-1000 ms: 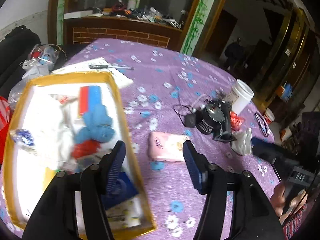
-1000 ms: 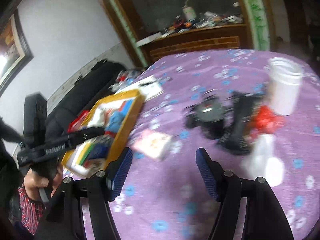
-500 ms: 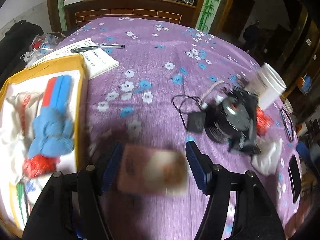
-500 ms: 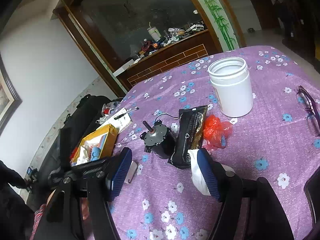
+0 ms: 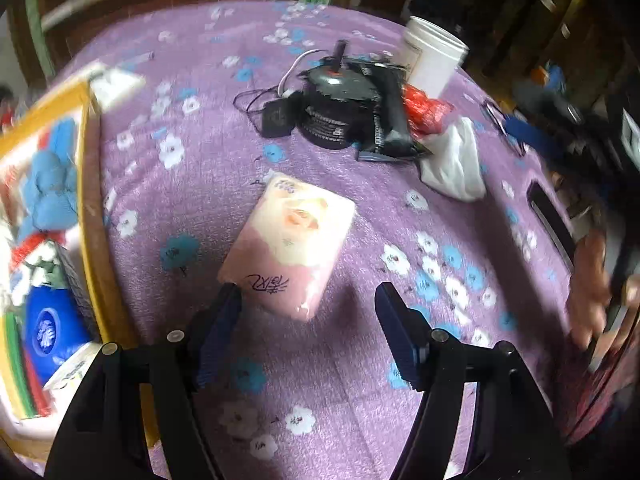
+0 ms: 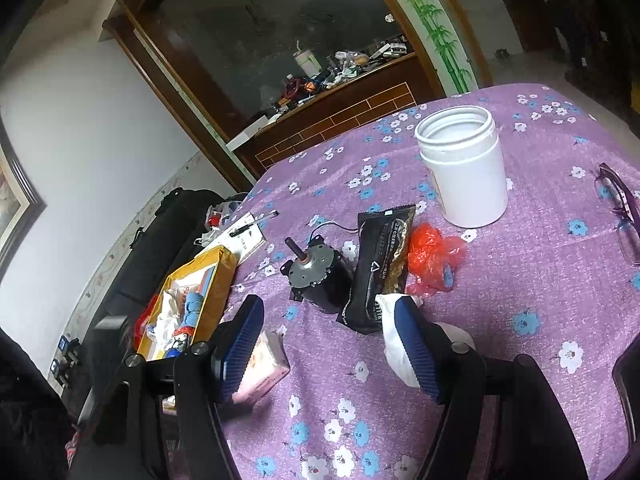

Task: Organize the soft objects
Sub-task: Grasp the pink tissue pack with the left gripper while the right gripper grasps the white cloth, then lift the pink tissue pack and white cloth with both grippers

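Observation:
A pink tissue pack [image 5: 290,242] lies on the purple flowered tablecloth [image 5: 224,92], just ahead of my open, empty left gripper [image 5: 308,328]; its near corner sits between the fingertips. It also shows in the right wrist view [image 6: 266,364], partly behind my left finger. A yellow-rimmed tray [image 5: 90,216] at the left holds a blue knit toy [image 5: 50,184] and other soft things. My right gripper [image 6: 328,344] is open and empty; a white plastic bag [image 6: 396,344] lies by its right finger. A red plastic bag [image 6: 434,260] lies beyond.
A black motor [image 6: 316,276], a black snack packet [image 6: 380,264] and a white jar [image 6: 464,168] stand mid-table. Purple glasses [image 6: 620,212] lie at the right. A notepad with a pen [image 6: 248,232] lies behind the tray. A black phone [image 5: 550,222] lies at the right.
My left gripper swung right and dropped toward the tissue pack, which now sits sharp just ahead of the fingertips. My right gripper moved slightly closer to the white bag.

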Demonstrator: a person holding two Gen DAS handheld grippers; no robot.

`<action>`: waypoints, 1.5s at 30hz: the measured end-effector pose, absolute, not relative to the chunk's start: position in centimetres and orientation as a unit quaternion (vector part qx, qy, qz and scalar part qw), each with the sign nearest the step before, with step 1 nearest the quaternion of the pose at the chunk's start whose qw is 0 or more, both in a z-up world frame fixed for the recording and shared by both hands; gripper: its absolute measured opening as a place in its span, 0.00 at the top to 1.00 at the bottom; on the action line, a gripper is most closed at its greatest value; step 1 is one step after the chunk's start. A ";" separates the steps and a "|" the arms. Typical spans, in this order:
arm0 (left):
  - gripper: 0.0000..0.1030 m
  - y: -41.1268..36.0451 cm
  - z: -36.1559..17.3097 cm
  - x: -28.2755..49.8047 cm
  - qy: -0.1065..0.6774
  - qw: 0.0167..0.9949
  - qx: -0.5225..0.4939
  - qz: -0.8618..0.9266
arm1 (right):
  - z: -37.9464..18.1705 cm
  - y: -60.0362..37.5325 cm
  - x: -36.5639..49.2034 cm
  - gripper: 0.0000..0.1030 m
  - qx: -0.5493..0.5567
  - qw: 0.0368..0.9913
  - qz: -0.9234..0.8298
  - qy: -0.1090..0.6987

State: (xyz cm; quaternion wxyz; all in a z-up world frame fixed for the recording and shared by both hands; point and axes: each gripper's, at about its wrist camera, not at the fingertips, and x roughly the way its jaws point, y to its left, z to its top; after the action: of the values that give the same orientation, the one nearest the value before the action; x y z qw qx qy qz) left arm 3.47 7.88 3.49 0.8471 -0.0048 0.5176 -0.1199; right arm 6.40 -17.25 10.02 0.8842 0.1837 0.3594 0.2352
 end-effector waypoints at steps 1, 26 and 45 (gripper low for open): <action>0.34 7.7 3.7 3.3 0.508 0.855 0.009 -0.106 | 10.0 -17.3 6.4 0.31 0.183 0.885 0.232 0.359; 0.48 8.1 1.4 6.9 0.416 0.906 -0.052 -0.058 | 3.5 -17.4 9.4 0.59 0.126 0.844 0.102 0.512; 0.48 7.3 4.6 3.9 0.296 0.955 0.006 -0.021 | 9.1 -12.3 4.1 0.85 0.096 0.908 0.235 0.332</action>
State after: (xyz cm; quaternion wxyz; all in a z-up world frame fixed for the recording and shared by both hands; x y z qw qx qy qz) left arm 3.87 7.26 4.64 0.9549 0.0058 0.2962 -0.0207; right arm 4.09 -12.33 9.07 0.9083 0.0960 0.3323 0.2354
